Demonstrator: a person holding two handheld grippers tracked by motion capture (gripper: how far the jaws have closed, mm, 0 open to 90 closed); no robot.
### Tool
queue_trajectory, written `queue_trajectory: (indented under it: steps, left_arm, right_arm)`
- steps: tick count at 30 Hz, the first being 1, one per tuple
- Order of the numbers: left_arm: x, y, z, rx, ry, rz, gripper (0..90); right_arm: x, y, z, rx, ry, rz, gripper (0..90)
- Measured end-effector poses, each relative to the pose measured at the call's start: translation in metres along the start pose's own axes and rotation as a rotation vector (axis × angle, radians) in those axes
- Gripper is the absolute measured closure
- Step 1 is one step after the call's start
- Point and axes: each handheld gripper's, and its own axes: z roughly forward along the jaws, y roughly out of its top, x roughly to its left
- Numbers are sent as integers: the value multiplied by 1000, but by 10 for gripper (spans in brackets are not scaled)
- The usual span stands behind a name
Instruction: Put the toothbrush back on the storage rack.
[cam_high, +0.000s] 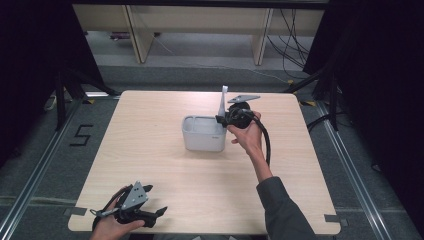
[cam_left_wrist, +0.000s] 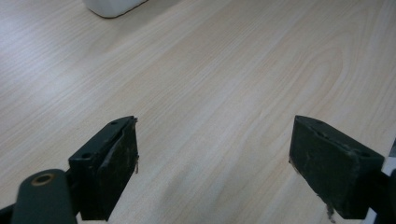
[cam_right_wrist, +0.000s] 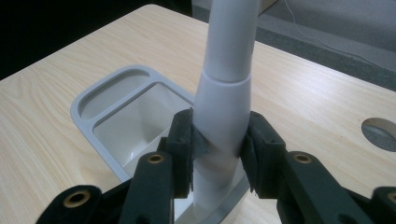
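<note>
The right gripper (cam_right_wrist: 219, 154) has its jaws clamped on the thick lower part of a white handle (cam_right_wrist: 226, 88) standing tilted in the grey holder (cam_high: 192, 134), centre of the high view; a sideways pull — my guess — could tip the light holder or let the smooth handle slip; its larger compartment looks bare inside, the narrow one likewise; the left gripper (cam_left_wrist: 215, 163), lower left of the high view, has its jaws wide apart over the table (cam_left_wrist: 224, 70).

Readable: a single black digit "5" (cam_high: 80, 135), marked in tape on the grey floor (cam_high: 40, 165), left of the wooden table (cam_high: 150, 165). Faint small dark mark on the front wall of the white container (cam_high: 202, 140), too small to read. Otherwise unlettered.
</note>
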Motion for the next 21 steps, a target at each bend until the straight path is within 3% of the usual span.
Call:
queue_trajectory:
  steps: [10, 11, 14, 15, 18, 19, 21]
  left_arm:
    - [-1, 0, 0, 1, -4, -13, 151]
    - [-2, 0, 1, -12, -4, -28, 151]
    - [-1, 0, 1, -15, 0, -12, 151]
    - [1, 0, 0, 0, -1, 5, 151]
    - [-1, 0, 1, -16, 0, -13, 151]
    - [1, 0, 0, -1, 1, 5, 151]
    - [1, 0, 0, -2, 1, 4, 151]
  right_arm:
    - [1, -3, 4, -3, -5, 14, 667]
    - [0, -4, 5, 2, 0, 4, 667]
    - [-1, -4, 5, 8, -10, -7, 667]
    - [1, -5, 5, 22, -7, 21, 667]
    - [0, -6, 8, 13, -2, 22, 667]
    - [0, -6, 8, 12, -10, 11, 667]
    - [-1, -6, 8, 18, -22, -8, 667]
